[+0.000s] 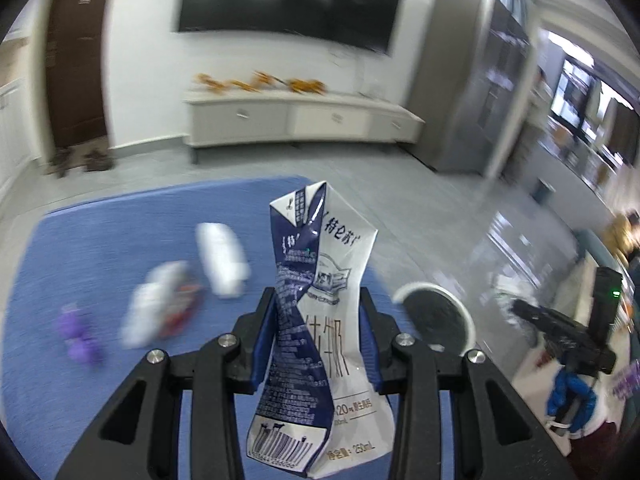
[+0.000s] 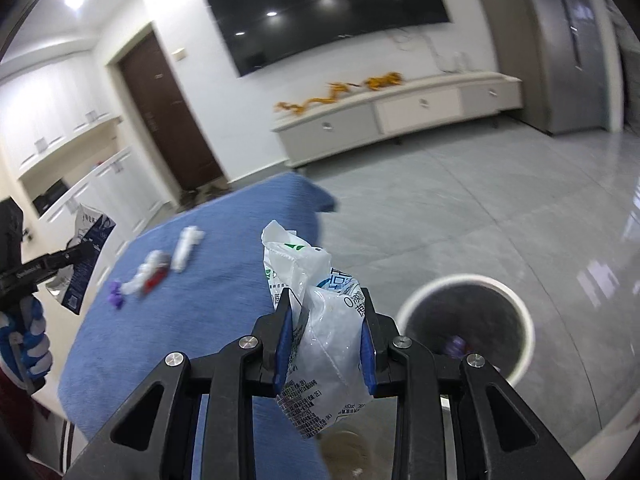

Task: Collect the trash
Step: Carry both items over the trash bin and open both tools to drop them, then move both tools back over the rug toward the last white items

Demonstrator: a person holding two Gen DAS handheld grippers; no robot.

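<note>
My left gripper (image 1: 318, 308) is shut on a crushed blue-and-white milk carton (image 1: 320, 320), held above the blue table (image 1: 120, 232). My right gripper (image 2: 325, 312) is shut on a crumpled clear plastic bag (image 2: 316, 320) over the table's right edge. The white-rimmed trash bin (image 2: 466, 324) stands on the floor to the right; in the left wrist view the bin (image 1: 434, 316) is just right of the carton. On the table lie a white wrapper (image 1: 222, 258), a white and red wrapper (image 1: 160, 308) and purple scraps (image 1: 78, 336). The left gripper with its carton shows in the right wrist view (image 2: 78, 252).
Grey tiled floor (image 2: 460, 200) lies beyond the table. A low white TV cabinet (image 2: 400, 116) with orange decorations stands against the far wall under a large TV (image 2: 324, 12). A dark door (image 2: 168, 116) is at left. A purple scrap (image 2: 456, 346) lies inside the bin.
</note>
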